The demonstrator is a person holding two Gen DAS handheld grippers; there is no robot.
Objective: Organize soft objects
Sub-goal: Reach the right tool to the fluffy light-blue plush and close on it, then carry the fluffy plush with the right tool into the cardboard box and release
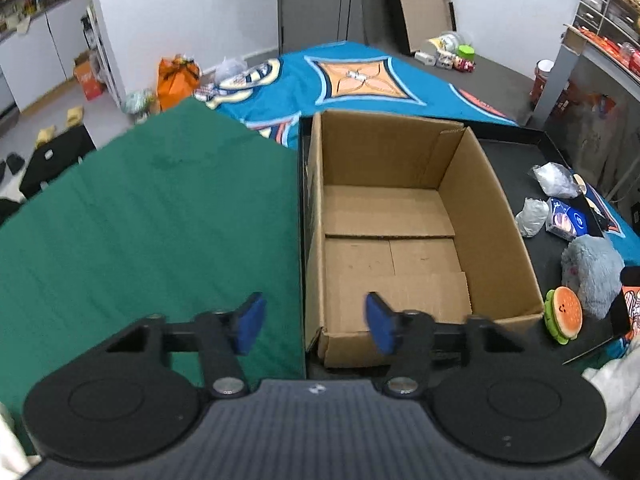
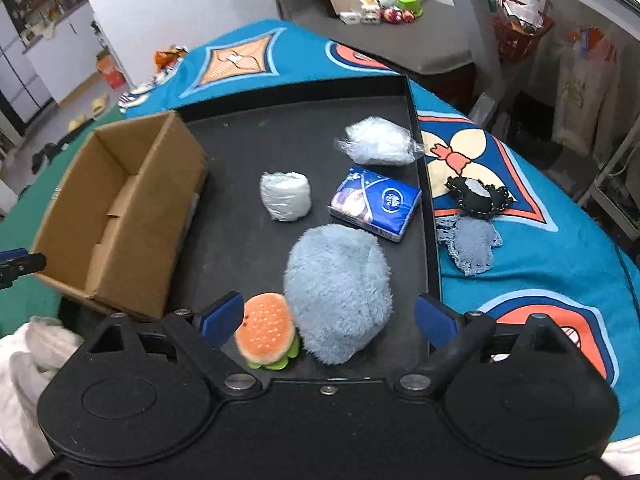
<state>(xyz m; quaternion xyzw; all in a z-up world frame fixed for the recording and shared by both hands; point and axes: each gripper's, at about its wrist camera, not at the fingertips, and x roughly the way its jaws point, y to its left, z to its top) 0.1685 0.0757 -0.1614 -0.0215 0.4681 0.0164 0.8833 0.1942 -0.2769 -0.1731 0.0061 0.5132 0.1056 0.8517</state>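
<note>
An empty cardboard box [image 1: 394, 216] stands on a black tray [image 2: 256, 148]; the box also shows in the right wrist view [image 2: 120, 204]. On the tray lie a fluffy blue plush [image 2: 340, 292], a burger plush [image 2: 266, 330], a blue tissue pack [image 2: 374, 202], a white wrapped roll [image 2: 286, 196] and a clear bag of white stuffing [image 2: 378, 142]. My right gripper [image 2: 330, 322] is open, its jaws straddling the burger plush and blue plush from above. My left gripper [image 1: 316, 322] is open and empty, over the box's near left corner. The blue plush [image 1: 590, 276] and burger plush [image 1: 562, 314] show right of the box.
A green cloth [image 1: 152, 220] covers the surface left of the tray. A blue patterned blanket [image 2: 532, 216] lies right and behind, with a black stitched piece [image 2: 478, 196] and a denim scrap [image 2: 470, 246] on it. White fabric [image 2: 28, 356] is at lower left.
</note>
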